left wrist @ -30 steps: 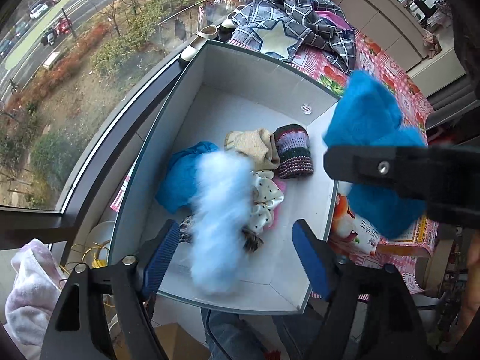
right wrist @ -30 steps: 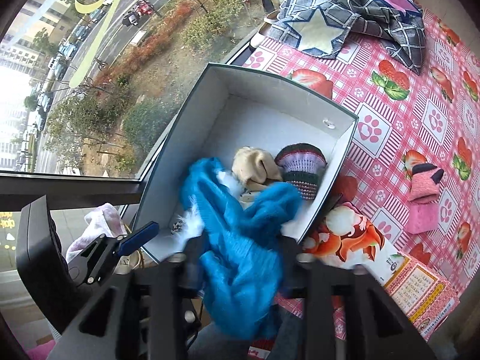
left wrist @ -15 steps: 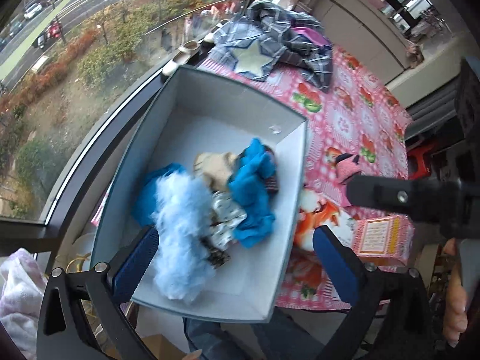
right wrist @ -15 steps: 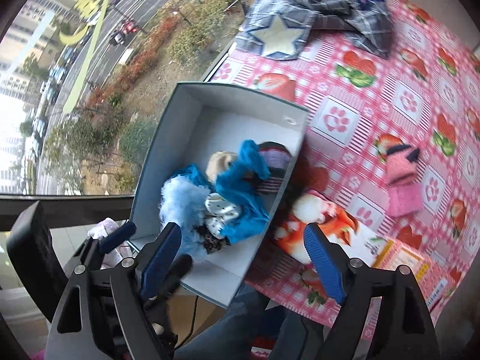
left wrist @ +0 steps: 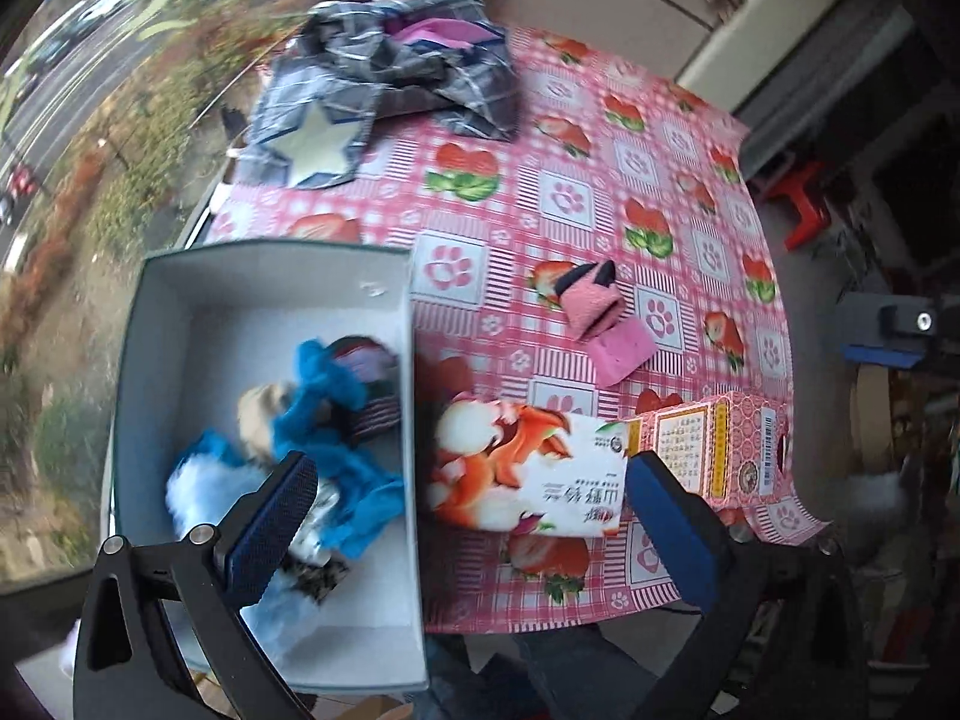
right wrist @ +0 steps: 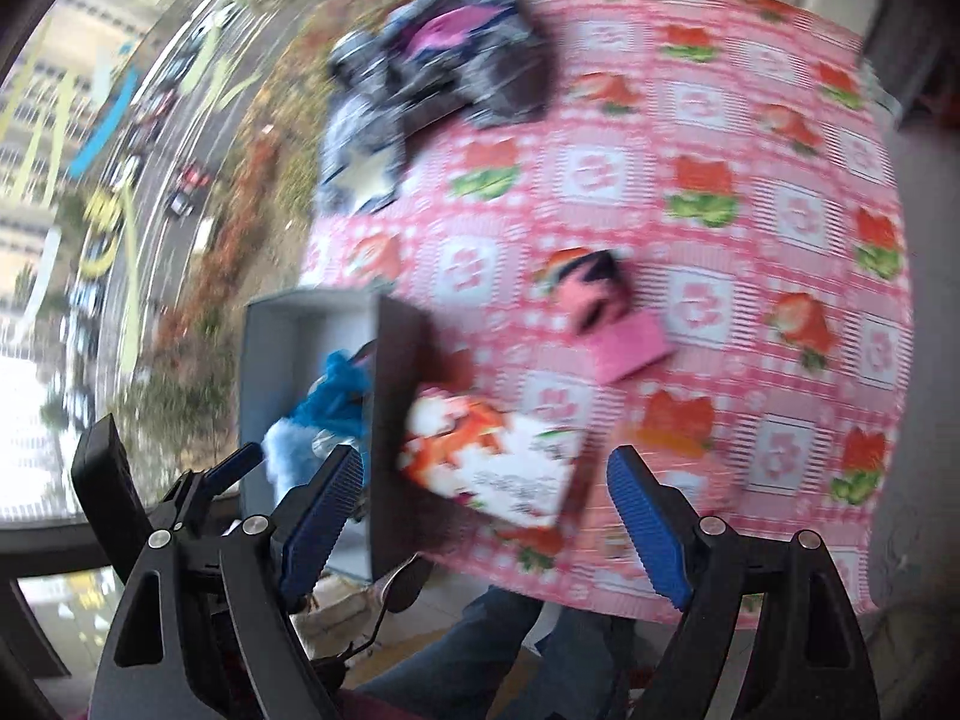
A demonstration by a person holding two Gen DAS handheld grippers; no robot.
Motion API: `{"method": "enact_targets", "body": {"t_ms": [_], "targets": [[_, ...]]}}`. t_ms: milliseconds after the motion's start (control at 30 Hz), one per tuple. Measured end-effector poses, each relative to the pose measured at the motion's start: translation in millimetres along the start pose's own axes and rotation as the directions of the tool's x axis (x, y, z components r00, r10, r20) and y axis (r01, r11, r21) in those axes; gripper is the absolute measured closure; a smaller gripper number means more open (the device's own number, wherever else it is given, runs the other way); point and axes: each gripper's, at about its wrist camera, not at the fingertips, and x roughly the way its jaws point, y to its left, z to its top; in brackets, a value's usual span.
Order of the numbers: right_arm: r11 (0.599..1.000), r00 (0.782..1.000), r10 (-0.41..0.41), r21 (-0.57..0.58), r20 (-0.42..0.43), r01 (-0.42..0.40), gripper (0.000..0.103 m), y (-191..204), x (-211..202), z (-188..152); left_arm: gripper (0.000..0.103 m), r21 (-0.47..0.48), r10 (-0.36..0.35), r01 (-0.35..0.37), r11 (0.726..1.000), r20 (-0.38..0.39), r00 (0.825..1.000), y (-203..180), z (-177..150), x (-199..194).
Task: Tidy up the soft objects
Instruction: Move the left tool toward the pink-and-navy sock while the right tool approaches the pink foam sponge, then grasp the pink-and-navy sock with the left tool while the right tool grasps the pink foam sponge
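A grey open box (left wrist: 384, 546) (right wrist: 396, 420) sits at the table's left edge. Inside lie a blue cloth (left wrist: 336, 444) (right wrist: 336, 396), a pale blue fluffy piece (left wrist: 198, 498), a beige item (left wrist: 258, 414) and a striped knitted item (left wrist: 372, 402). A pink sock (left wrist: 603, 318) (right wrist: 606, 315) rests alone on the pink patterned tablecloth (left wrist: 600, 180) (right wrist: 750, 180). My left gripper (left wrist: 465, 510) is open and empty over the box's right wall. My right gripper (right wrist: 486, 495) is open and empty above a printed carton. The right wrist view is blurred.
A printed carton (left wrist: 528, 474) (right wrist: 498, 468) and a pink box (left wrist: 714, 450) lie near the table's front edge. A checked garment with a star (left wrist: 384, 84) (right wrist: 432, 66) is heaped at the far left corner. A window runs along the left; a person's legs (right wrist: 480, 648) show below.
Both grippers let go of the blue cloth and the fluffy piece, which now lie in the box. Both opened wide and swung right, toward the tablecloth and the pink sock.
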Motion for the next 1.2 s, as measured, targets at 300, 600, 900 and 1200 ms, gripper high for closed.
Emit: {"method": "enact_targets", "body": {"t_ms": [300, 600, 900, 1200], "targets": [[0.992, 0.999, -0.028, 0.119, -0.036, 0.032, 0.018, -80.7, 10.6, 14.6, 0.0, 0.04, 0.001, 0.003, 0.999, -0.102, 0.995, -46.8, 59.6, 60.7], [0.988, 0.993, -0.02, 0.149, -0.115, 0.038, 0.018, -131.4, 47.3, 21.8, 0.0, -0.035, -0.023, 0.013, 0.999, -0.293, 0.956, -86.3, 105.7, 168.2], [0.999, 0.98, -0.029, 0.033, -0.196, 0.036, 0.018, -144.6, 97.1, 43.6, 0.005, -0.078, 0.038, -0.076, 0.994, -0.407, 0.912, -100.4, 116.3, 240.9], [0.985, 0.948, -0.052, -0.175, -0.315, -0.004, 0.018, -111.8, 164.9, 70.2, 0.076, -0.133, 0.076, -0.132, 0.982, -0.362, 0.929, -67.3, 121.1, 227.3]]}}
